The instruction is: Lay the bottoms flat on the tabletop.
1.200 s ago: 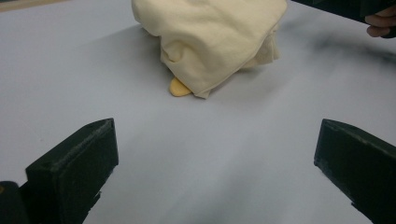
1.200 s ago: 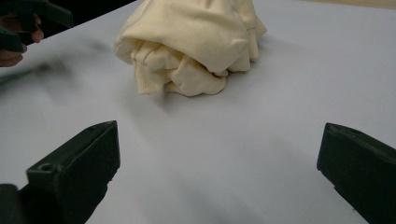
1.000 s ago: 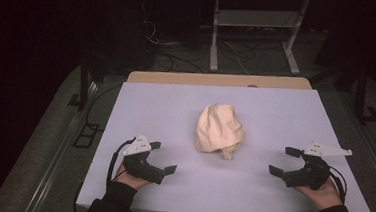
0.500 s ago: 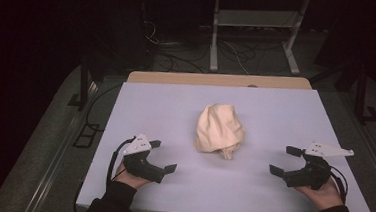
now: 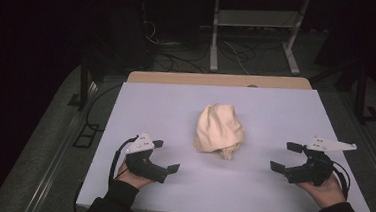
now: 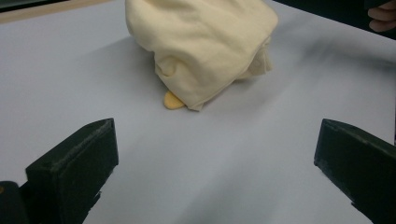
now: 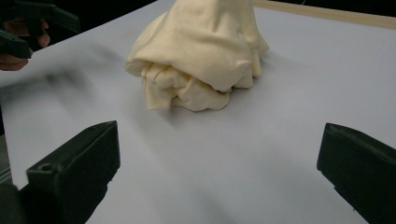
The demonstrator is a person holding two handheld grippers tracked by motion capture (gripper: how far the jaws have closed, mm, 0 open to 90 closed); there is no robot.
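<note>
cloth: cream bundle (image 5: 219,129) crumpled mid-counter (image 5: 166,104), long axis roughly 12–6, small yellow tab at near edge
left tool (image 5: 167,157): at 7 o'clock of cloth, jaws spread, empty, apart from it
right tool (image 5: 286,157): at 4 o'clock, jaws spread, empty
nearer: about even, left maybe slightly
pose: both hands low at near edge, jaws aimed inward at cloth

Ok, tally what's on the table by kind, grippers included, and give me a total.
Cream cloth bundle: 1, crumpled in the middle of the white table, with a small orange-yellow tab peeking out at its edge.
Grippers: 2, the left gripper and the right gripper, both with fingers spread, neither touching the cloth.
Total: 3.
</note>
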